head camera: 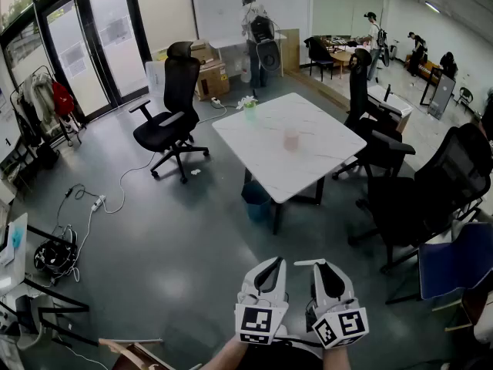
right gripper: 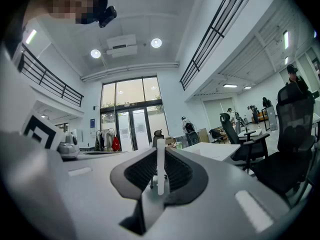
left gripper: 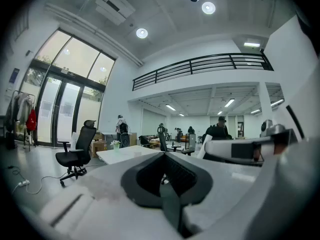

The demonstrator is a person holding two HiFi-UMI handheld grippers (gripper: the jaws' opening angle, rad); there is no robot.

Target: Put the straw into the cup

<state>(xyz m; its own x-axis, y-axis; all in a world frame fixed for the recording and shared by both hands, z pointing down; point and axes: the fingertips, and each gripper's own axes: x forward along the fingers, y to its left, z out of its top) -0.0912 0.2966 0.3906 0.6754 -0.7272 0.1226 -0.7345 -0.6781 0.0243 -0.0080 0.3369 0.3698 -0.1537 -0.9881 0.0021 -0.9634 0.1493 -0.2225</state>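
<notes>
Pinching the straw (right gripper: 160, 170) crosswise, your right claw (head camera: 327, 267) holds only a short stretch, so it may swivel as you walk (left claw (left gripper: 164, 158) pressed together, empty). The cup (head camera: 290, 139) stands far off on the worktop (head camera: 327, 168); a clumsy poke could topple it.

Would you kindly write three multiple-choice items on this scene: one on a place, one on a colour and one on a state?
1. Where is the pink cup? A floor; B table; C chair.
2. What colour is the straw? A white; B red; C black.
3. What state is the right gripper in? A open, empty; B shut on the straw; C shut on the cup.
Key: 1 B, it stands on the white tabletop; 2 A, it shows white between the fingers; 3 B, its fingers clamp the straw.
</notes>
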